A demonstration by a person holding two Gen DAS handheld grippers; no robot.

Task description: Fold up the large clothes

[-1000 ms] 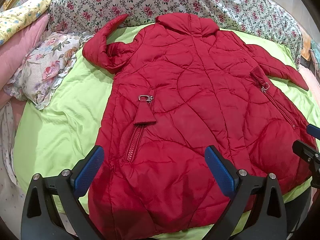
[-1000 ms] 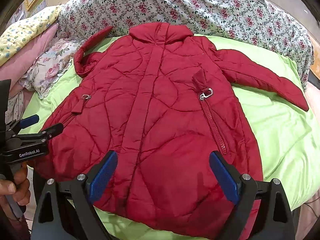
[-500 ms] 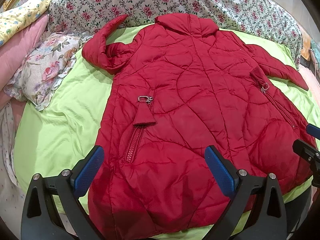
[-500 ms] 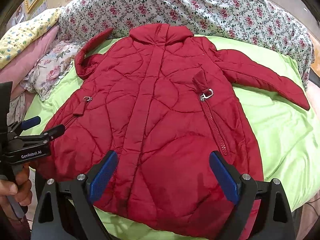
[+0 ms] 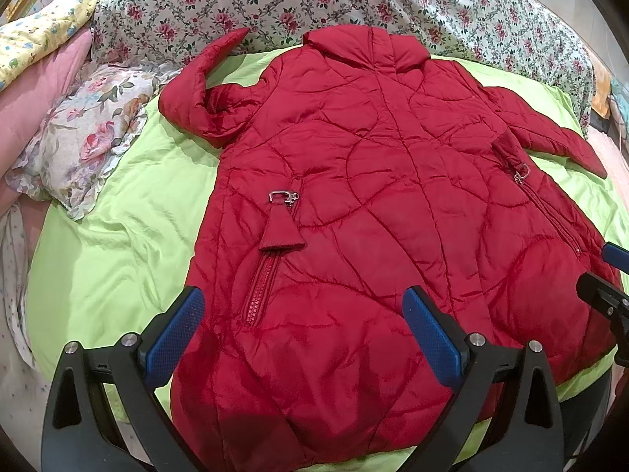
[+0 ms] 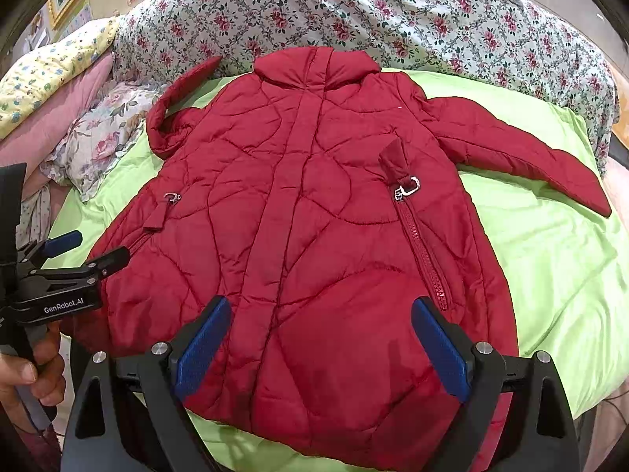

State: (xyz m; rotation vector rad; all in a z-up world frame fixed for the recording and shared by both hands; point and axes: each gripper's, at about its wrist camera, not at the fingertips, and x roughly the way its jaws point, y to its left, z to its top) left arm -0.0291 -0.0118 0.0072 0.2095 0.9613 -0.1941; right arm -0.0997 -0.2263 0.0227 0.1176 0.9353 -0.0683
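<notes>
A red quilted jacket (image 5: 373,196) lies flat, front up, on a lime-green sheet (image 5: 118,244); it also shows in the right wrist view (image 6: 298,212). Its left sleeve (image 5: 196,90) is bent upward, its right sleeve (image 6: 519,153) stretches out to the right. My left gripper (image 5: 306,330) is open and empty above the hem's left part. My right gripper (image 6: 326,342) is open and empty above the hem's right part. The left gripper also shows in the right wrist view (image 6: 78,247).
A floral quilt (image 6: 354,11) lies bunched behind the jacket's collar. A flowered pillow (image 5: 86,141) and pink bedding (image 5: 43,78) lie at the left. The green sheet (image 6: 558,259) lies bare to the right of the jacket.
Both views have shifted very slightly; the jacket has not moved and both grippers stay open.
</notes>
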